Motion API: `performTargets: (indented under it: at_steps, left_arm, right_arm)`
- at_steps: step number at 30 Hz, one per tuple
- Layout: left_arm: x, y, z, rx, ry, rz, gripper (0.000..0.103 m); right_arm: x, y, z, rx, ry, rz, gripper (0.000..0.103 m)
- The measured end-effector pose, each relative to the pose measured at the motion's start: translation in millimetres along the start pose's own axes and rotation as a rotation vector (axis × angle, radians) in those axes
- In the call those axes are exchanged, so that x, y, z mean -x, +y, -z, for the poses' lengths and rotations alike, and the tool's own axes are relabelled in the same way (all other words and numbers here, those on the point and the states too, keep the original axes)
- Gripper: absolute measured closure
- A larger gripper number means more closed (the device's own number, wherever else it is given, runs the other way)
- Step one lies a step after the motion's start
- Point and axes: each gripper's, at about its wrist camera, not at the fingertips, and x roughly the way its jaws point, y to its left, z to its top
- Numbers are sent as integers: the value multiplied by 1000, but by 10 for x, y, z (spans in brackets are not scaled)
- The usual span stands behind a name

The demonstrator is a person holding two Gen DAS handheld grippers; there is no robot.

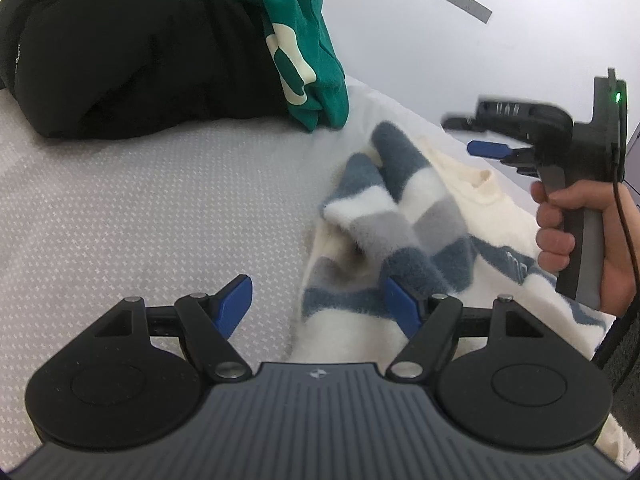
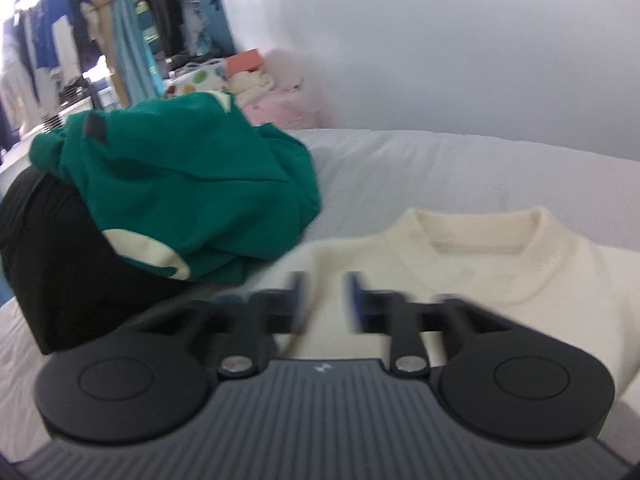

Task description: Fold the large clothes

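A cream sweater (image 1: 472, 200) with blue, grey and white striped fuzzy sleeves (image 1: 400, 208) lies on the grey bed (image 1: 140, 200). Its collar and chest show in the right wrist view (image 2: 500, 264). My left gripper (image 1: 316, 304) is open and empty, low over the sweater's left edge, with one striped sleeve bunched between and beyond its fingers. My right gripper (image 2: 324, 300) is partly open and empty, hovering above the sweater's chest; it also shows in the left wrist view (image 1: 476, 136), held in a hand above the collar.
A green garment (image 2: 192, 188) lies on a black garment (image 2: 52, 264), piled at the sweater's far left; they also show in the left wrist view, green (image 1: 300, 40) and black (image 1: 132, 52). A white wall (image 2: 440, 40) stands behind the bed. Hanging clothes (image 2: 80, 20) are at the far left.
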Motion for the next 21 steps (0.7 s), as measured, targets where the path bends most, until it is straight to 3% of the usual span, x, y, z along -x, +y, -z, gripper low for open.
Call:
performTargets:
  at_steps: [4, 9, 11, 13, 16, 21]
  left_arm:
    - [-10, 2, 8, -2, 2, 2, 25]
    - [-23, 38, 3, 18, 4, 1, 25]
    - [-22, 44, 2, 23, 3, 1, 25]
    - [-19, 49, 9, 27, 2, 3, 25]
    - [-21, 59, 12, 34, 6, 6, 25]
    - [19, 61, 3, 34, -6, 10, 25]
  right_arm:
    - [-112, 89, -25, 1, 3, -47, 38]
    - [-284, 291, 69, 25, 90, -147, 39]
    - [-367, 432, 162, 87, 138, -124, 41]
    - [-463, 541, 250, 160, 184, -55, 50]
    - [-494, 599, 312, 179, 179, 8, 79]
    - [-238, 530, 189, 149, 32, 19, 87]
